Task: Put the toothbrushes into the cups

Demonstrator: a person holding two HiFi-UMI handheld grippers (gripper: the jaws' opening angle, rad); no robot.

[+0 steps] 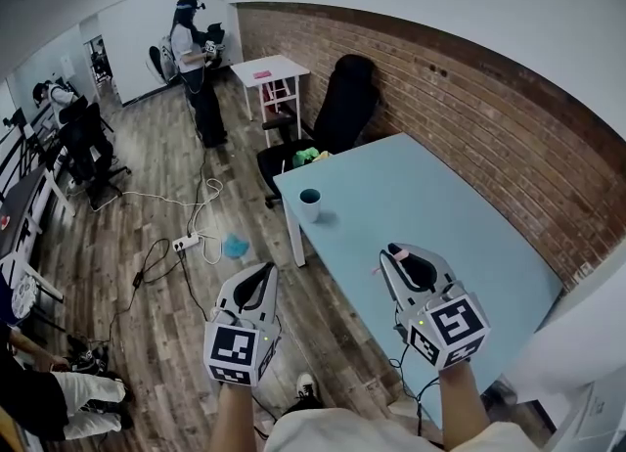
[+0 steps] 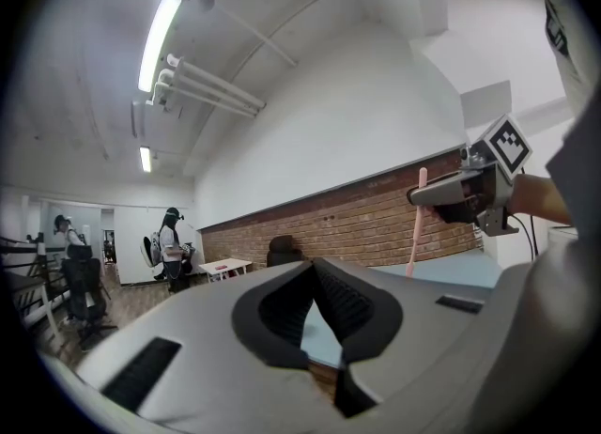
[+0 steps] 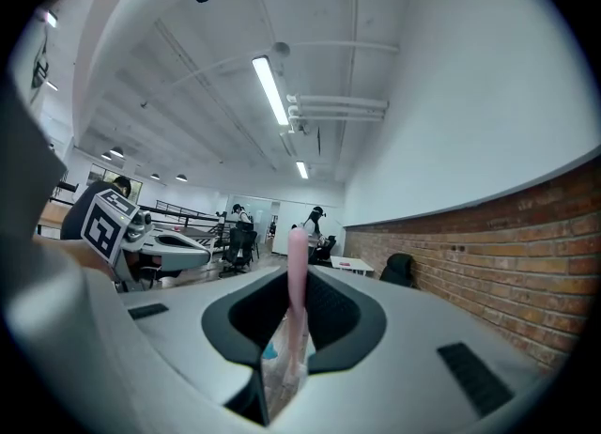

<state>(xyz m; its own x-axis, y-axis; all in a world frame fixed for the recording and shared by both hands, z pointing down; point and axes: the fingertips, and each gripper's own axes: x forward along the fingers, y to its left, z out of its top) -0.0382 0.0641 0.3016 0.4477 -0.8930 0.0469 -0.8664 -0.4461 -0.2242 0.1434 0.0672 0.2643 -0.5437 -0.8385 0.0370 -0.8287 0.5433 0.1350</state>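
Observation:
A pink toothbrush (image 3: 297, 301) stands upright between the jaws of my right gripper (image 3: 296, 333), which is shut on it. In the head view that right gripper (image 1: 396, 257) hovers over the near part of the light blue table (image 1: 430, 196), the toothbrush's pink tip (image 1: 399, 255) showing at its front. A white cup with a dark inside (image 1: 309, 203) stands alone near the table's far left corner. My left gripper (image 1: 265, 272) hangs over the wooden floor just left of the table, shut and with nothing in it. From the left gripper view the right gripper (image 2: 421, 199) is seen with the toothbrush (image 2: 416, 230).
A black office chair (image 1: 342, 108) stands at the table's far end, with a small white table (image 1: 269, 70) behind it. A brick wall (image 1: 489, 117) runs along the right. Cables, a power strip (image 1: 186, 242) and a blue object (image 1: 235, 245) lie on the floor. A person (image 1: 193, 64) stands far off.

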